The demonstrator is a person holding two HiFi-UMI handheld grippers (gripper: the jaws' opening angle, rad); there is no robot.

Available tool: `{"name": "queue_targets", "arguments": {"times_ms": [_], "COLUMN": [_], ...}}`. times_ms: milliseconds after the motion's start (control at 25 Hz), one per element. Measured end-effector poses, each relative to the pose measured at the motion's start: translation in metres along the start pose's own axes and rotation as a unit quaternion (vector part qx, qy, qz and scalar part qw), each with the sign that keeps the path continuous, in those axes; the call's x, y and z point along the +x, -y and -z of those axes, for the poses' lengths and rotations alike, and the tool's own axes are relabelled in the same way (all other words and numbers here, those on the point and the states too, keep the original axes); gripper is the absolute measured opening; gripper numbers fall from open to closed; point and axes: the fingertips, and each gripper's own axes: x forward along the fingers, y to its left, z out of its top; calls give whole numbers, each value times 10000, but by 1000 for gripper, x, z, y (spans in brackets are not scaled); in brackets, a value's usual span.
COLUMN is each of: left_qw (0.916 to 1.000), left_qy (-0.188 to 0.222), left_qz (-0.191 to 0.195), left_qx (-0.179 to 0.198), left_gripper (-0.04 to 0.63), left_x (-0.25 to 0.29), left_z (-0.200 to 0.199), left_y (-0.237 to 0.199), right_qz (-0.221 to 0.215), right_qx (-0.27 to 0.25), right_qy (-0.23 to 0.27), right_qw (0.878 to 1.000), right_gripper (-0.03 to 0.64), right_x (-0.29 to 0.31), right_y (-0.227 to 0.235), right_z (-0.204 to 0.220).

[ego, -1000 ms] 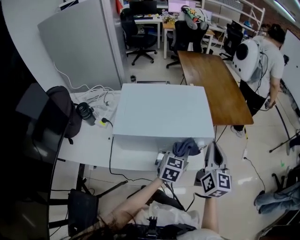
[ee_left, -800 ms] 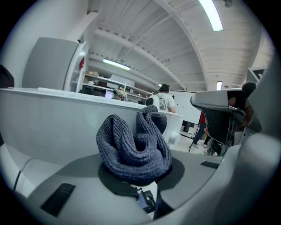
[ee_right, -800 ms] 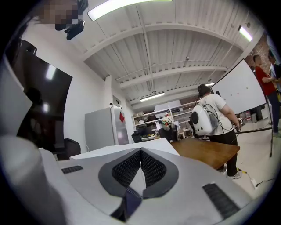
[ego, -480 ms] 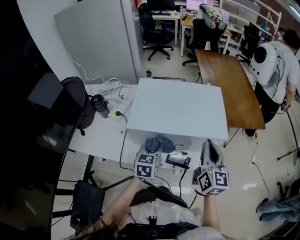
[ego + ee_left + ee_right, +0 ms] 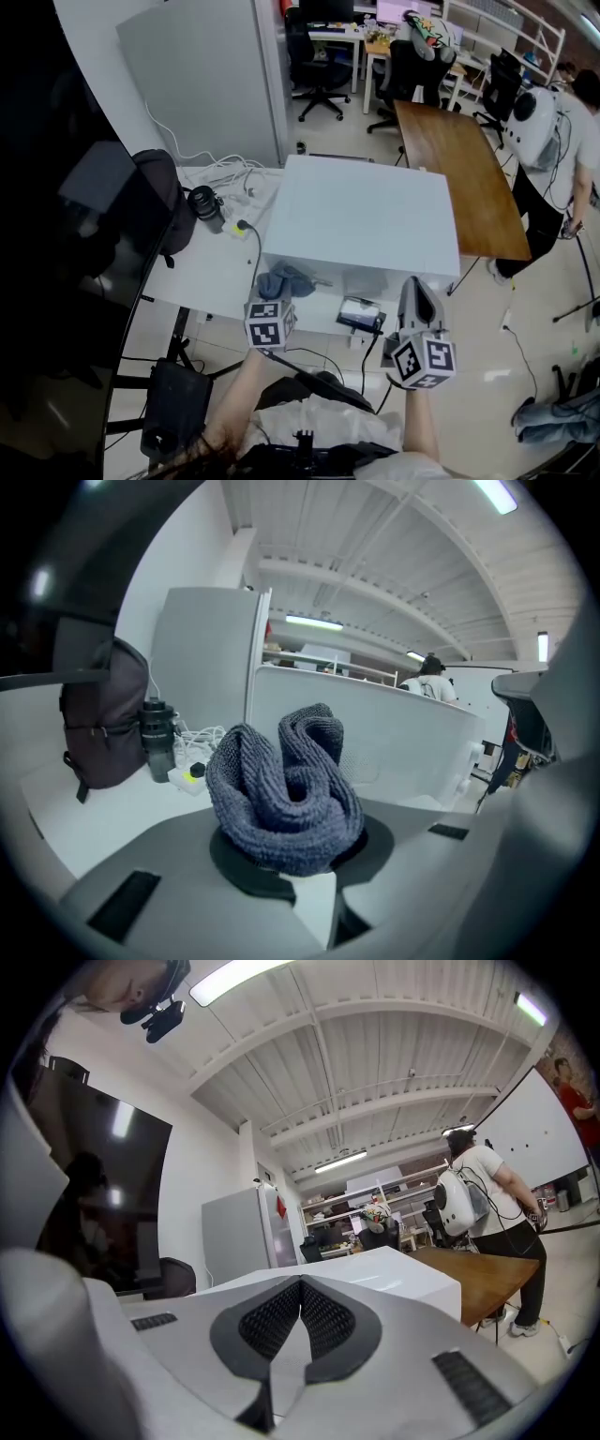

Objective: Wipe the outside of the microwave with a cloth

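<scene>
- The left gripper (image 5: 292,878) has its jaws clamped on the lower folds of the grey knitted cloth (image 5: 286,794). The cloth bulges up and out past the jaw tips in a loose wad.
- The microwave (image 5: 361,225) stands just beyond that wad, its white front filling the space ahead of and to the right of the jaws. I cannot tell whether the cloth is touching it.
- The right gripper (image 5: 300,1321) has its jaws pressed together on nothing. It hangs in front of the microwave's right corner and plays no part.
- Risk: only the bottom of the wad is pinched, so dragging it across the casing could tug the cloth free.
- Risk: the cloth is bunched rather than spread flat. A hard push could bring the jaw tips through it onto the casing and leave streaks unwiped.
- Risk: a dark bottle (image 5: 157,738) and a power strip (image 5: 192,773) with cables stand on the tabletop (image 5: 202,272), left of the jaws. A wide leftward sweep might knock or snag them.
- Risk: nothing braces the microwave, so firm strokes may shift it.
</scene>
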Motion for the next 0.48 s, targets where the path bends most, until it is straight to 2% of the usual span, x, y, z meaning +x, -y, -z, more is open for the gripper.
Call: {"name": "queue_targets", "arguments": {"times_ms": [120, 240, 360, 480], "left_qw": [9983, 9925, 9832, 9701], "left_qy": [15, 67, -11, -123], "left_qz": [570, 1224, 1808, 2348], "left_qx": [-83, 40, 242, 608], "left_gripper": [58, 58, 58, 57], "left_x": [-5, 0, 10, 19], "left_z": [0, 4, 15, 24], "left_y": [36, 93, 151, 212], "right_qz": [111, 306, 476, 670], "right_qx": [-27, -72, -99, -124], "right_qy": [69, 82, 29, -46], "right_qw": [9999, 9995, 9988, 9977], "right_gripper": [18, 18, 18, 18], "right_x": [-6, -15, -30, -46], "right_y": [6, 19, 30, 41], "right_z": [-3, -4, -3, 0]}}
